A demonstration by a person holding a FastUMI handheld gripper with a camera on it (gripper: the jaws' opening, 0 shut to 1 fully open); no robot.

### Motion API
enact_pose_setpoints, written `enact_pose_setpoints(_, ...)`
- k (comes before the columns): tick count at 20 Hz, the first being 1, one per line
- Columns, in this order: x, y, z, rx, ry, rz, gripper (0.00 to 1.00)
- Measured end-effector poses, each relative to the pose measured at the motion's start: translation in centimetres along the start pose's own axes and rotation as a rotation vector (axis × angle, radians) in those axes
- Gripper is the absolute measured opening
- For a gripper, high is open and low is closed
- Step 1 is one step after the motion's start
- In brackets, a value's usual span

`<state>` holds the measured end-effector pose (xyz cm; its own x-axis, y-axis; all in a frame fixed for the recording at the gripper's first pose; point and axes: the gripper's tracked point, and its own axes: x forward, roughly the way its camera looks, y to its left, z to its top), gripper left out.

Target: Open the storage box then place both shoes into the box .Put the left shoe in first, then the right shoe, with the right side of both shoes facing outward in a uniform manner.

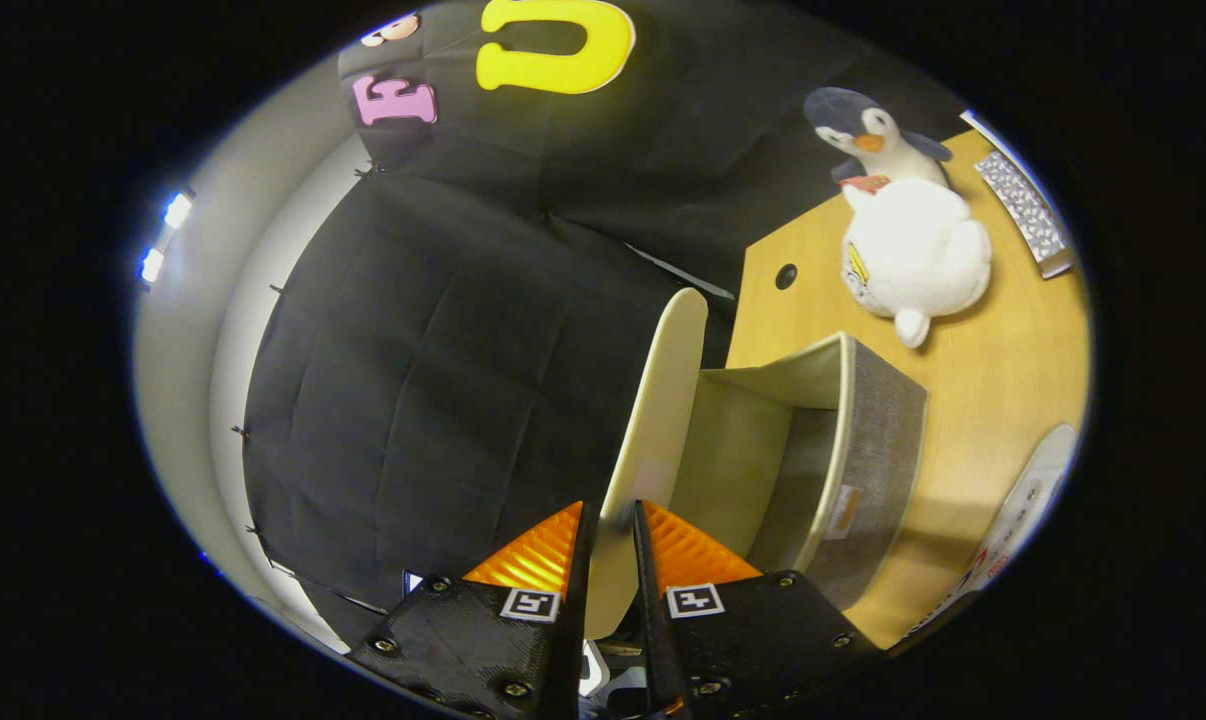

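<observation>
Gripper point(608, 520) clenched on the lid point(653, 420) of the storage box point(863, 450) — both fingers pressing its thin cream panel from either side, the lid's edge running up between them. Lid swung up and away from the box, standing roughly on edge at the box's open side. Box open: pale cream inside, grey fabric outside, a small label point(843, 510) on the outer wall near its rim. Interior of the box bare as far as visible, though the lower part hidden behind the fingers. Box resting on a light wooden table point(1003, 400). Beyond the box on that table, a plush penguin point(903, 230) — white body, dark grey head, orange beak — lying apart from the box's far wall. Farther beyond the box, past the penguin, a flat patterned grey item point(1028, 210) at the table's edge; too small to identify. Small dark round hole point(785, 276) in the tabletop, between the box and the penguin. Beside the box, at the table's near edge, part of a white object with printed markings point(1023, 520), not identifiable. Behind the lid, away from the box, black cloth wall point(443, 360) of the booth.
</observation>
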<state>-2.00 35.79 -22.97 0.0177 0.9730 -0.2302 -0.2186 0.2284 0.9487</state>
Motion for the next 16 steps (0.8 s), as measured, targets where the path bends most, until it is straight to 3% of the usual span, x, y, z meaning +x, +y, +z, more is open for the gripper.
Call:
enact_pose_setpoints(9,9.1,7.1,2.9,-0.073,0.06,0.06,0.24)
enact_pose_setpoints(16,19.6,9.5,-0.8,-0.149,0.195,0.041,0.24)
